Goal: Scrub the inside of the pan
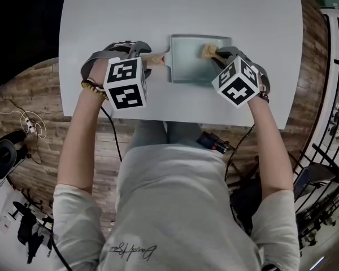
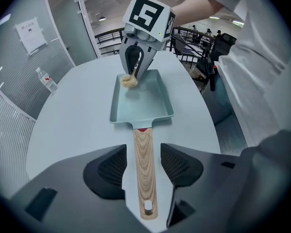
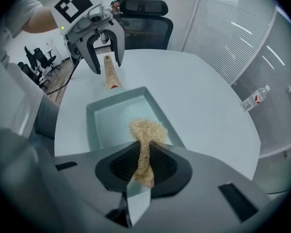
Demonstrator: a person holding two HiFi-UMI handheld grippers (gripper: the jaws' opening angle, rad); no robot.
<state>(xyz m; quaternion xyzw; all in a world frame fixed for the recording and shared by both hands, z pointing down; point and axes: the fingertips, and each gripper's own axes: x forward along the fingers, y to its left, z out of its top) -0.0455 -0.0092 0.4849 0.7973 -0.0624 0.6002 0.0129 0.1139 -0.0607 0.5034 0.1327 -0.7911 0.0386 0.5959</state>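
My left gripper (image 2: 142,159) stands wide open, its pads on either side of the wooden handle (image 2: 145,191) of the pan (image 2: 143,103) without touching it, so nothing steadies the pan. It lies flat on the white table (image 2: 72,120) just ahead of me. My right gripper (image 3: 143,165) is clamped on the fibre scrubber (image 3: 148,130), whose tuft sits at the pan's far right corner, seemingly on the floor. I should close the left on the handle first. Then I press down and scrub in overlapping strokes toward the near left, reaching every corner.
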